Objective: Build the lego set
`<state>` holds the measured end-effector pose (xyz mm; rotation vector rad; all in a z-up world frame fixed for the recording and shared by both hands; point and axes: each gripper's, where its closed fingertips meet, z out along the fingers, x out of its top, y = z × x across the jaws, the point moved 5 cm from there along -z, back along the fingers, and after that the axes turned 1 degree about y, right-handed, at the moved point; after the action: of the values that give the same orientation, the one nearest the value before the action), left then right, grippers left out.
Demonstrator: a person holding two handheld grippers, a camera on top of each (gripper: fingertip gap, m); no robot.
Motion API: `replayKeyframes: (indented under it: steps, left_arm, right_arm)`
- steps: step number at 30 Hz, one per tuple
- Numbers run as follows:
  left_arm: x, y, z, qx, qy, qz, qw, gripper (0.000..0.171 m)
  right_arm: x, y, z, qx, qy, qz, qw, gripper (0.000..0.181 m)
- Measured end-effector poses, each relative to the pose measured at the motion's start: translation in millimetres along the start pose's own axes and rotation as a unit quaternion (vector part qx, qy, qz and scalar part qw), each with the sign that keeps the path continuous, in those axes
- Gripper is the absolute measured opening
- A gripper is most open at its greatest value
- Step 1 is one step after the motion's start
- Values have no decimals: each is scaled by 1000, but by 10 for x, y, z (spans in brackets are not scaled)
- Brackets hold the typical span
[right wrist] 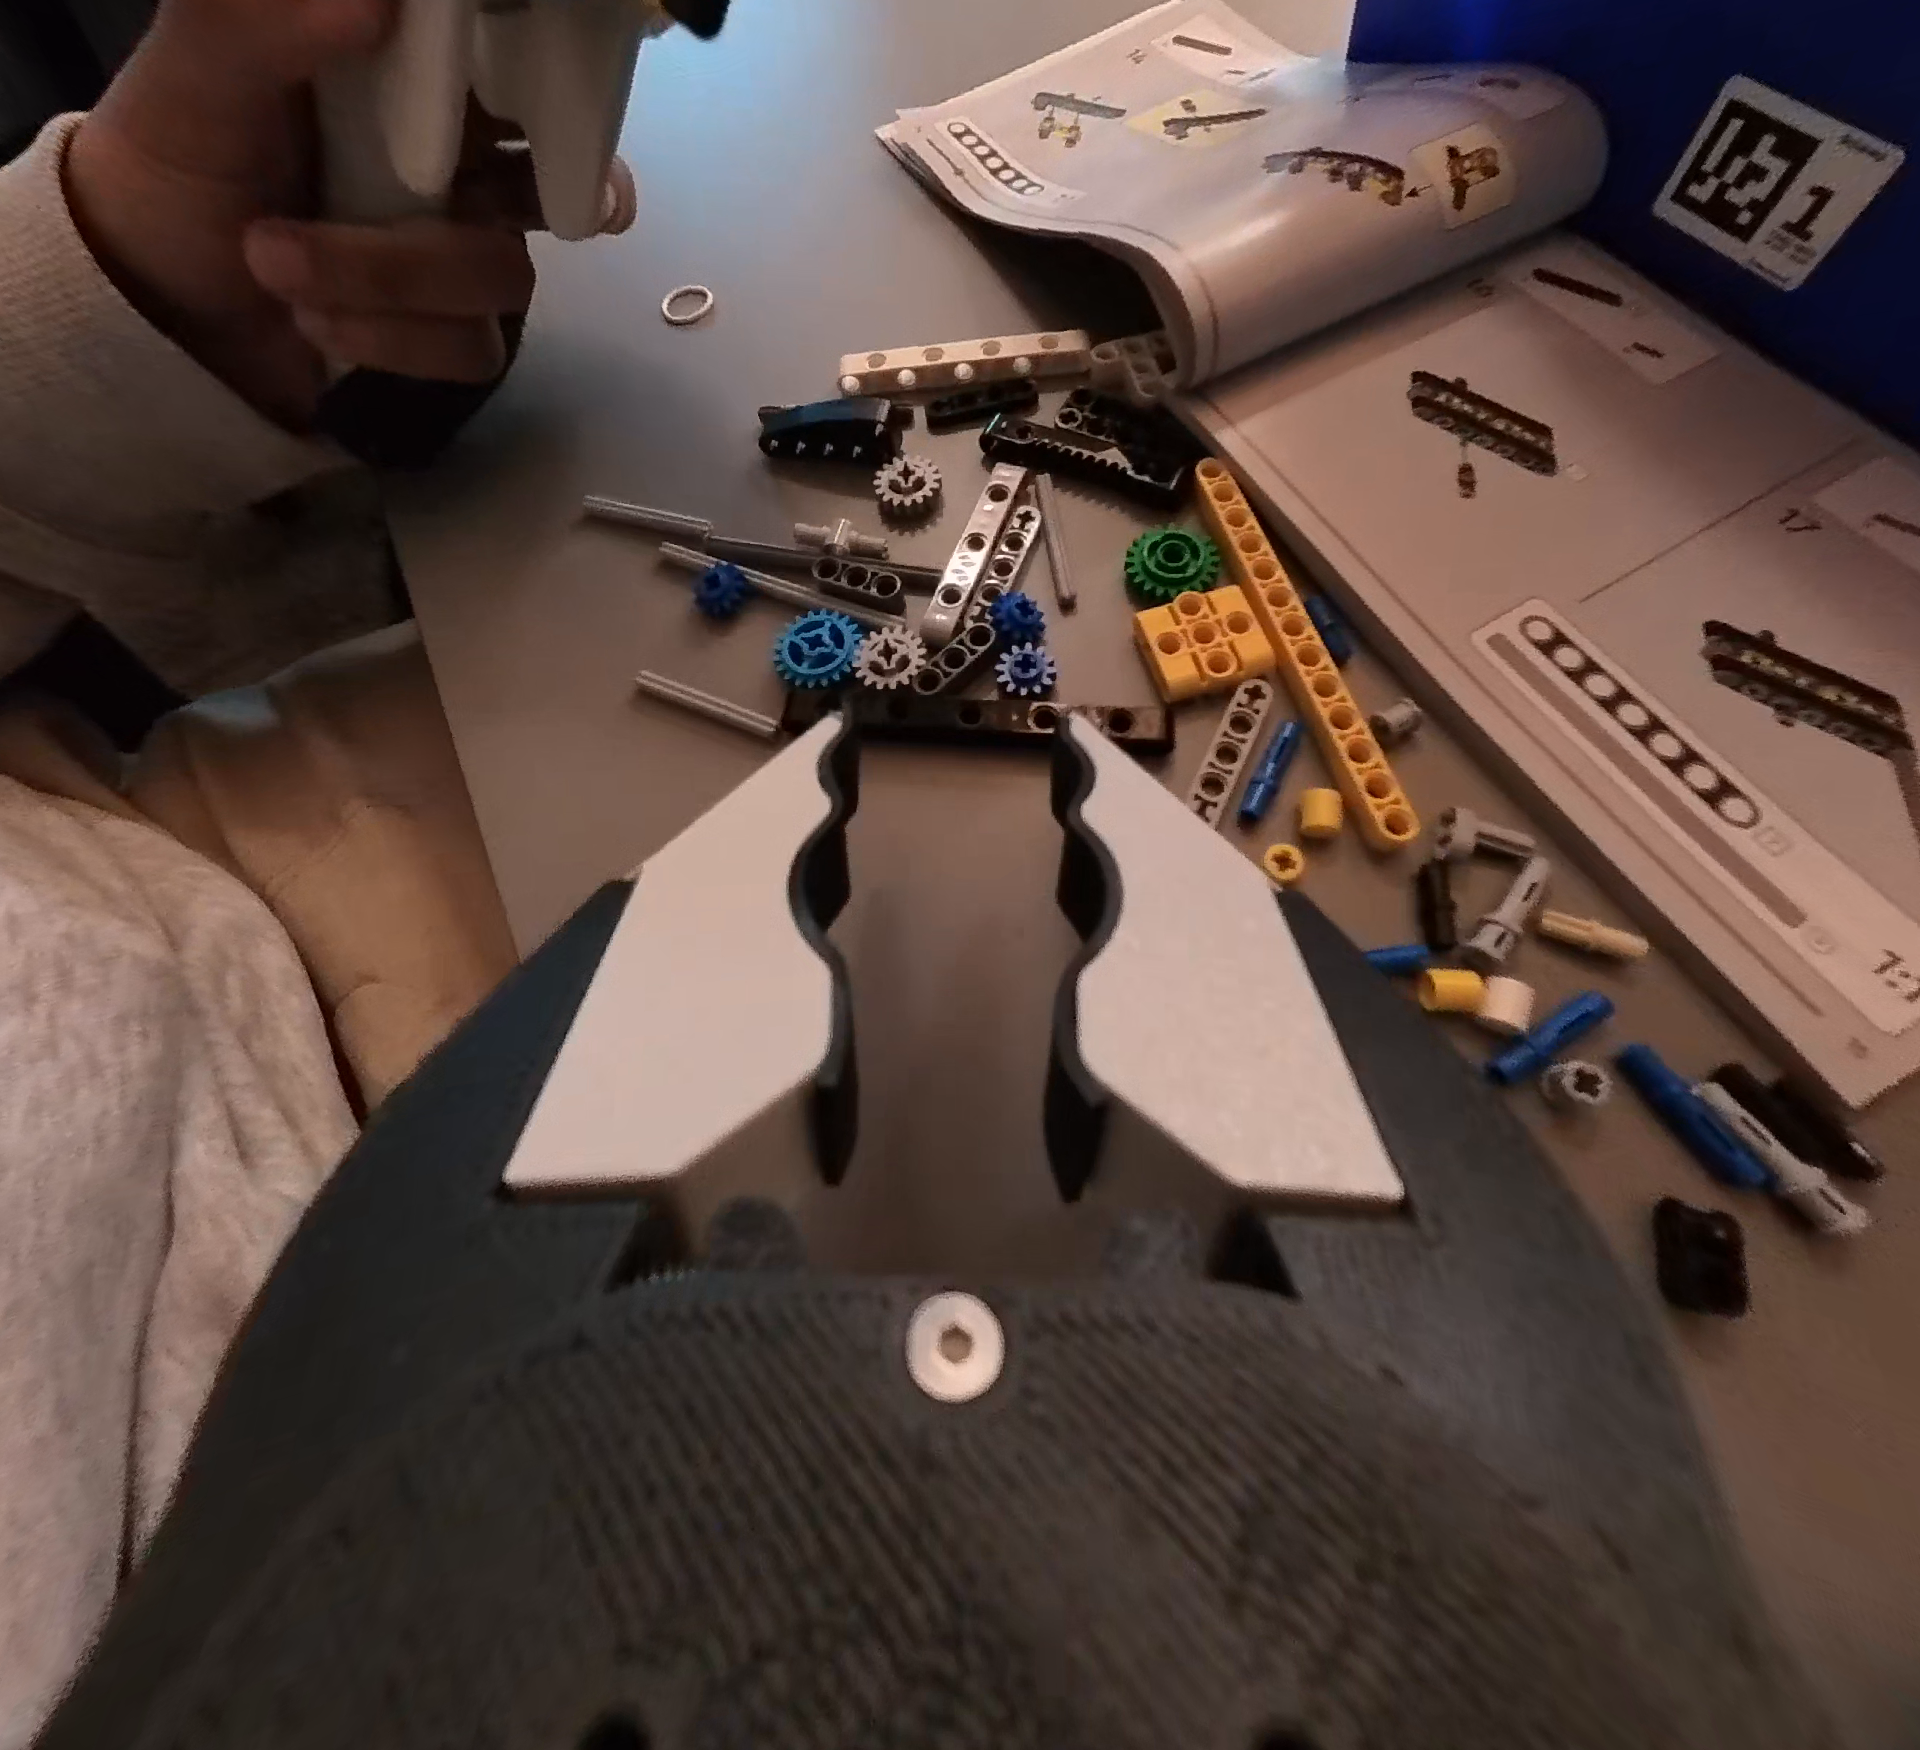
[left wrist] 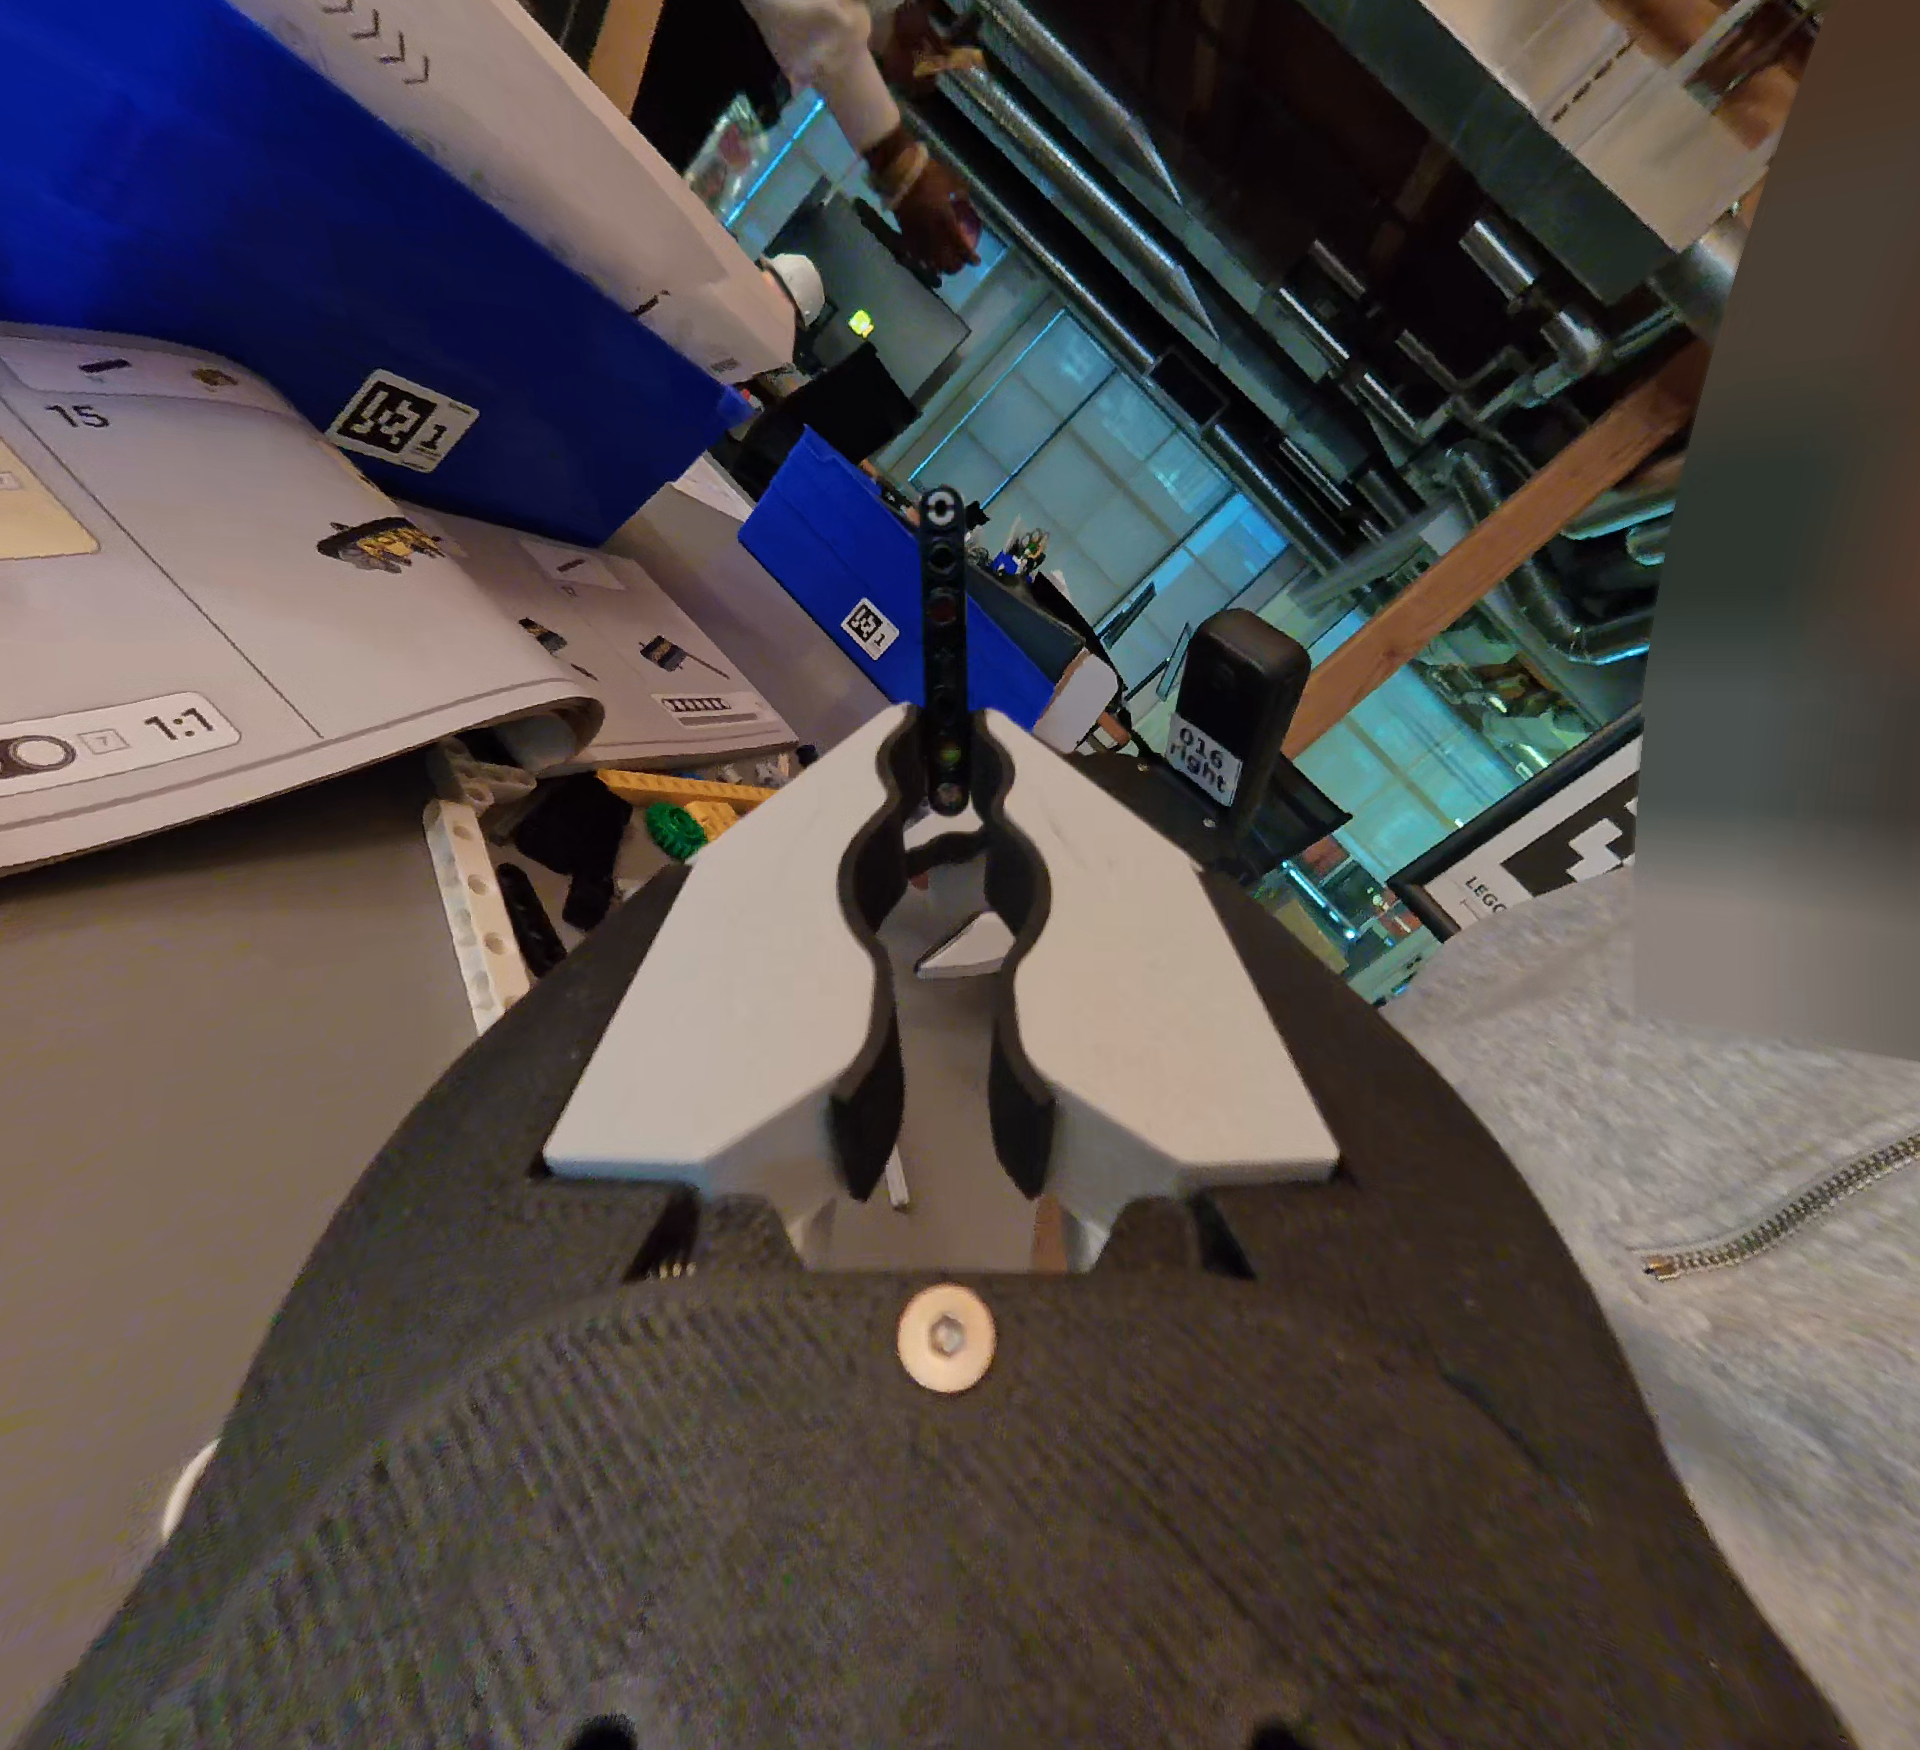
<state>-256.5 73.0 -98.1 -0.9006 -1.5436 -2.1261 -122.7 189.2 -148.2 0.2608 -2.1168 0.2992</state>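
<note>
The left gripper (left wrist: 943,770) is raised off the grey worktop (left wrist: 208,1077) and tilted upward, its tips pinched on the lower end of a thin black holed beam (left wrist: 943,620), which stands straight up out of the grip against the ceiling pipes. To its left lies the open instruction booklet (left wrist: 260,578), curling over a few loose pieces, with a blue bin (left wrist: 260,194) behind it.

The right gripper (right wrist: 956,750) hangs low over the worktop (right wrist: 831,142) with its jaws spread apart and nothing between them. Its tips sit just above a black beam (right wrist: 977,716) lying crosswise at the near edge of the scattered parts; whether they touch it I cannot tell. Beyond that beam are blue gears (right wrist: 818,649), grey gears, grey axles and a green gear (right wrist: 1171,562). To the right a long yellow beam (right wrist: 1304,651) runs diagonally beside a yellow block (right wrist: 1202,635), with small blue pins (right wrist: 1548,1051) nearer the booklet (right wrist: 1558,557). At far left, a hand (right wrist: 301,225) grips the white handle of the other gripper, held well above the parts.
</note>
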Motion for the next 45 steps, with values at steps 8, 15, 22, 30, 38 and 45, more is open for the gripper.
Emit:
replayKeyframes:
  steps: [8,15,22,30,38,45]
  left_arm:
    - [11,-24,-13,1,6,-10,1000,6]
    - [23,-46,-24,2,13,-18,1000,6]
    - [49,-65,-49,5,24,-22,999,6]
    - [56,-82,-56,6,28,-28,999,6]
    - [51,-91,-52,5,28,-32,999,6]
    - [72,-107,-77,13,35,-28,999,6]
  right_arm:
    - [-6,6,9,6,-4,7,1000,35]
    - [-1,12,3,11,-1,13,1000,35]
    - [1,8,1,11,0,12,1000,34]
    - [15,12,-6,14,6,12,1000,33]
    - [17,7,-7,16,6,11,1000,34]
    - [144,544,-567,-95,74,18,993,30]
